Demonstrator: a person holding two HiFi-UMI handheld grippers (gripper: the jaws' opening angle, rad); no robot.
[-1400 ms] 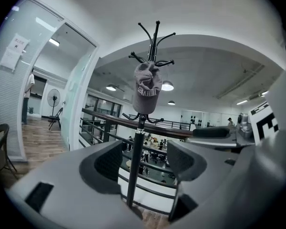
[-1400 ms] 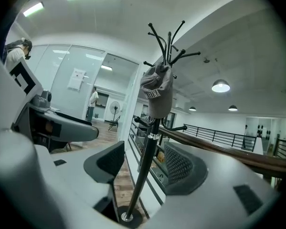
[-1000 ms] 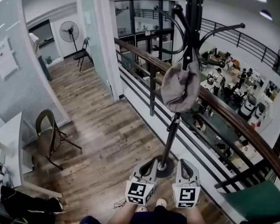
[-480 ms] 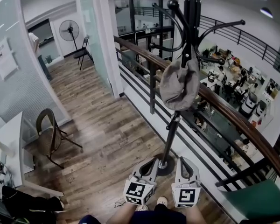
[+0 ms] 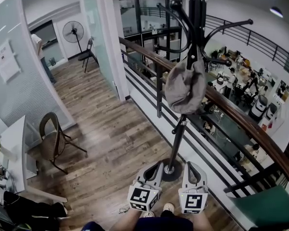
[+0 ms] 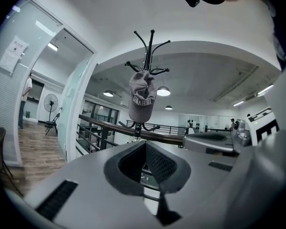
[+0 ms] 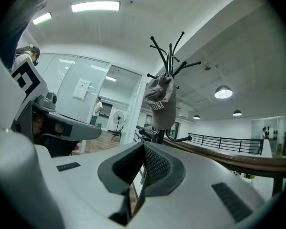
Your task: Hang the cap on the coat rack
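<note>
A grey cap [image 5: 185,86] hangs from a hook of the black coat rack [image 5: 197,13], whose pole runs down to a round base [image 5: 170,171] on the wood floor. The cap [image 6: 142,96] also shows in the left gripper view, and the cap [image 7: 161,100] hangs on the rack [image 7: 169,56] in the right gripper view. My left gripper [image 5: 154,170] and right gripper [image 5: 193,171] are held low, side by side, either side of the base and well below the cap. Both are shut with nothing between their jaws.
A wooden-topped railing [image 5: 241,124] with black bars runs diagonally behind the rack, above a lower hall. A brown chair [image 5: 53,141] stands at the left by a white table [image 5: 12,143]. A green seat [image 5: 267,207] is at the bottom right. A glass partition [image 5: 94,37] stands ahead.
The view has shifted slightly, so the rack and cap sit a little differently in the frame. Both grippers have stayed low and shut beside the base.
</note>
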